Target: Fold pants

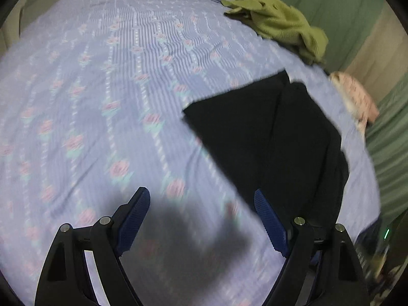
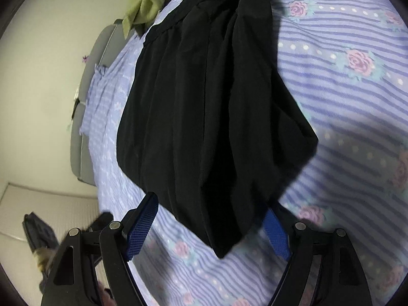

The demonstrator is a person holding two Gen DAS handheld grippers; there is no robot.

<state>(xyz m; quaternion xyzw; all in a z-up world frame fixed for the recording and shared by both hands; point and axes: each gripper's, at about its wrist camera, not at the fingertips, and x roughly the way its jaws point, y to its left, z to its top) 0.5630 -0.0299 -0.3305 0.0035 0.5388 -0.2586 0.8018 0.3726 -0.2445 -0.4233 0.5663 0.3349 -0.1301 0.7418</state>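
The black pants [image 2: 204, 107] lie folded on a bed covered by a lilac striped sheet [image 1: 102, 89] with a pattern of pink roses. In the right wrist view the pants fill the middle of the picture, with the gathered waistband at the top and one pointed corner of the cloth hanging down near the camera. The right gripper [image 2: 207, 227] has its jaws wide apart and they are not pressing on anything; the lower corner of the pants sits between the two blue pads [image 2: 141, 227], but whether the cloth touches the right-hand pad I cannot tell, because the fabric covers part of it. In the left wrist view the pants [image 1: 267, 140] lie on the right side of the bed, near its edge. The left gripper [image 1: 201, 219] is also wide open and holds nothing; it hangs above the bare sheet, and its dark shadow falls on the sheet between the fingers, just beside the nearest edge of the pants. A crumpled green cloth [image 1: 278, 23] lies farther away on the bed, and a pink cloth [image 1: 357, 97] lies at the right edge.
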